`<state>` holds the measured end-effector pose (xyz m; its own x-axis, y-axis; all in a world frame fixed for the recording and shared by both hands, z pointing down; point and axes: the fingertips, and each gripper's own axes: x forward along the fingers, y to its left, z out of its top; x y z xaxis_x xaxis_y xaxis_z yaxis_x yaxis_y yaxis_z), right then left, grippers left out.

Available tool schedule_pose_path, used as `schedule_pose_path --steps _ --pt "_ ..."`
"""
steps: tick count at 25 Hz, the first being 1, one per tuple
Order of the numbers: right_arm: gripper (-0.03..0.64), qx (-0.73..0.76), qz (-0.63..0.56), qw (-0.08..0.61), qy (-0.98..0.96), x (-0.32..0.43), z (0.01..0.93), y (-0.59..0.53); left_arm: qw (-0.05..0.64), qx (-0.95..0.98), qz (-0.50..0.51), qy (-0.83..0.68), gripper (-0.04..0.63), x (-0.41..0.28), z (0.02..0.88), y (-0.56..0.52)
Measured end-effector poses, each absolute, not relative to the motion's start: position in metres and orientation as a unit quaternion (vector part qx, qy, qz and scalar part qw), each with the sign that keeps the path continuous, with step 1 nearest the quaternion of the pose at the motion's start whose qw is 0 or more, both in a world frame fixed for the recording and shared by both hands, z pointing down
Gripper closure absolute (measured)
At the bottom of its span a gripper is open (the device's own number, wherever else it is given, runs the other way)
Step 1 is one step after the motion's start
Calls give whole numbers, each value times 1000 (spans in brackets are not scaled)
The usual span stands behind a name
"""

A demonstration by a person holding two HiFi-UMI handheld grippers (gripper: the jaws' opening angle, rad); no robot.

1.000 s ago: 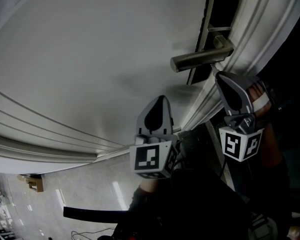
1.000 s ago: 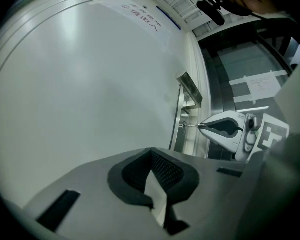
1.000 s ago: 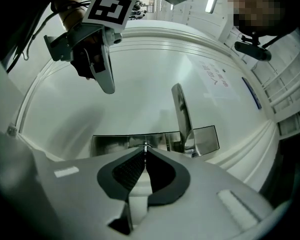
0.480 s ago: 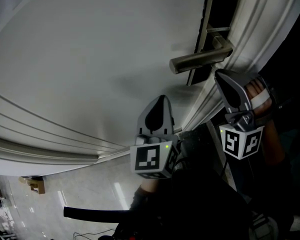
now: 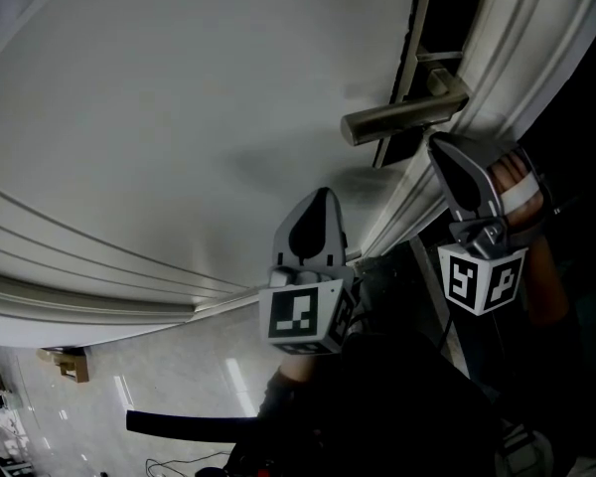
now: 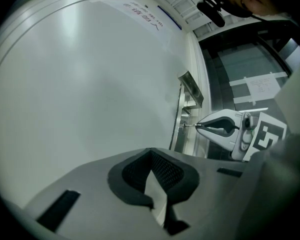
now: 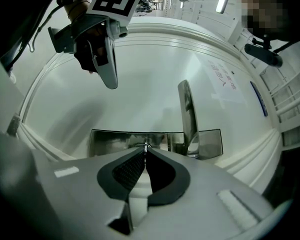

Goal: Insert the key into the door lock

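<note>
My right gripper (image 7: 145, 150) is shut on a small metal key (image 7: 146, 145), whose tip points at the steel lock plate (image 7: 110, 140) just below the lever handle (image 7: 188, 115). In the left gripper view the key (image 6: 189, 126) reaches from the right gripper (image 6: 199, 126) to the lock cylinder on the plate (image 6: 180, 118); I cannot tell how deep it sits. In the head view the right gripper (image 5: 433, 149) is under the handle (image 5: 397, 119) and hides the keyhole. My left gripper (image 5: 322, 194) hangs shut and empty lower left, close to the white door (image 5: 179, 117).
The door's raised moulding (image 5: 99, 266) curves below the left gripper. A dark gap and frame edge (image 5: 566, 58) run along the door's right side. Glossy floor with a small brown object (image 5: 70, 364) shows at the bottom left. A paper notice (image 7: 222, 79) is stuck on the door.
Almost nothing differs; both grippers hold their places at the door, and only the head view has shifted slightly.
</note>
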<state>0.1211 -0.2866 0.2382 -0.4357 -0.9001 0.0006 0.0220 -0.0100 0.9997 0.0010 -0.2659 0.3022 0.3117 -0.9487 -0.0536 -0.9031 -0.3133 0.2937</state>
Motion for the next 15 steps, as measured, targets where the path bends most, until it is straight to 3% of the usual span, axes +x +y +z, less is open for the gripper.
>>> schedule_pose_path --steps 15 --pt "606 371 -607 383 -590 121 239 -289 103 804 -109 -576 595 0 302 -268"
